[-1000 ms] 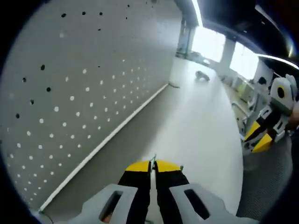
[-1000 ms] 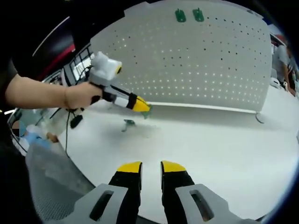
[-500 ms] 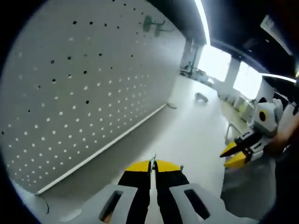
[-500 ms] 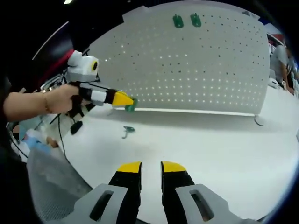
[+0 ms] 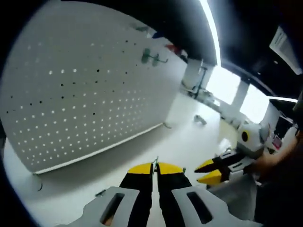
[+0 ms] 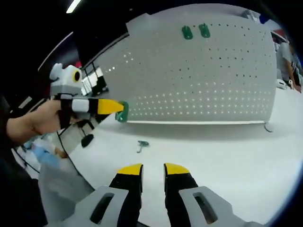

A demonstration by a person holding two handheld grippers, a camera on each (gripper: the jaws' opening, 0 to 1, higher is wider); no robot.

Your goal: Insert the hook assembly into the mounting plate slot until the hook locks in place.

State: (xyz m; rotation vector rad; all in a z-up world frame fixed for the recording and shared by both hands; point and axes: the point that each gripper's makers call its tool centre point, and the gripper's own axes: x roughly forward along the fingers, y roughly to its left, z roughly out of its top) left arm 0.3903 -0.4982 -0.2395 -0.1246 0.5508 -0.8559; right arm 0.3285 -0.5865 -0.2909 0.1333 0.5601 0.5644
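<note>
Green hook (image 6: 122,111) — pinched at the yellow tips of the left gripper (image 6: 113,107), held up in the air in front of the pegboard's lower left corner, as the right gripper view has it. In its own view the left gripper (image 5: 155,169) shows its jaws pressed together, a sliver of green just visible between the tips. The right gripper (image 6: 153,169) sits low with its jaws parted and nothing between them; it also shows from the side in the left gripper view (image 5: 209,171). A hand (image 6: 35,124) grips the left tool. On the white table (image 6: 227,156) a second green hook (image 6: 141,144) lies loose, well short of the board. The white pegboard (image 6: 208,75) stands upright at the table's back — two green hooks (image 6: 195,31) already mounted near its top edge. Beyond it, a dark ceiling with a strip light (image 5: 211,28) and bright windows (image 5: 226,84).
</note>
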